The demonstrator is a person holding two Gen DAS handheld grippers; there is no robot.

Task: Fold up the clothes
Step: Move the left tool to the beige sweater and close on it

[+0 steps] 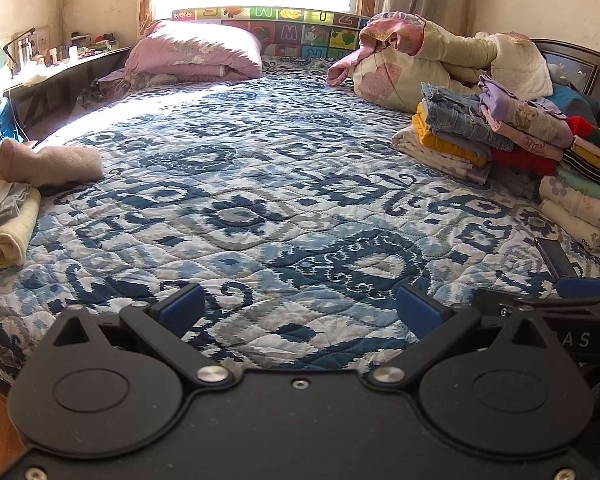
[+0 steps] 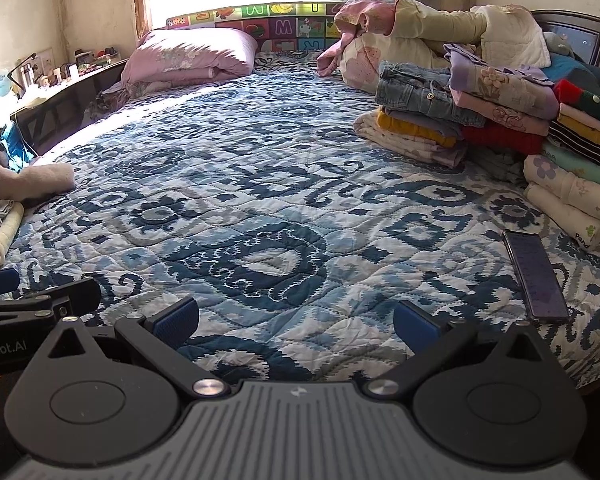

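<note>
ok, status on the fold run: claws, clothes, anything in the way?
Left claw open, empty. Right claw open, empty. Folded stacks right, small pile left; none laid out. Phone on quilt near right claw.

I see a blue-and-white quilted cloth bedspread (image 2: 260, 184), matt; a glossy dark phone (image 2: 536, 276); faded denim jeans (image 2: 416, 92).

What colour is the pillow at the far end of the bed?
The pillow is pink with a faint flower pattern; the right wrist view shows it best.
</note>
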